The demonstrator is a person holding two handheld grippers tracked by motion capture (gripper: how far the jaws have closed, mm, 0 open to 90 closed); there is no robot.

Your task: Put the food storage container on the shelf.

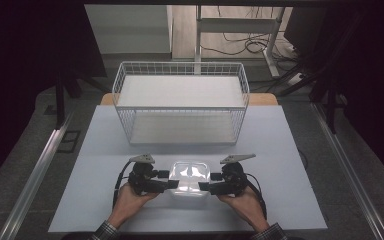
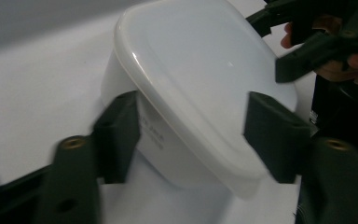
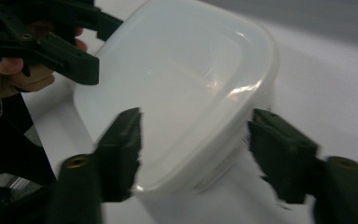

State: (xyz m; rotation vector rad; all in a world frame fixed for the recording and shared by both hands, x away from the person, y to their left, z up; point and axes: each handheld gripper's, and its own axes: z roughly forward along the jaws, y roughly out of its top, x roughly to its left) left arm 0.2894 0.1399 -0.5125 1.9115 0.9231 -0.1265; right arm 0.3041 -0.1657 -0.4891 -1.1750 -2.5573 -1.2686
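Observation:
A white translucent lidded container [image 1: 190,177] stands on the pale table near its front edge, between my two hands. My left gripper [image 1: 167,180] comes in from the left, and its pads sit against the container [image 2: 200,79], one on the side wall and one on the lid's rim. My right gripper [image 1: 205,182] comes in from the right, and its jaws straddle the opposite corner of the container [image 3: 182,93], with the pads touching it. Each gripper view also takes in the other hand's gripper, the right gripper [image 2: 307,51] and the left gripper [image 3: 60,51], at the container's far side.
A white wire basket [image 1: 180,67] with two flat white shelves stands at the back of the table [image 1: 280,150]. Metal rails run along both sides of the table. Cables and a desk frame lie on the floor beyond the basket.

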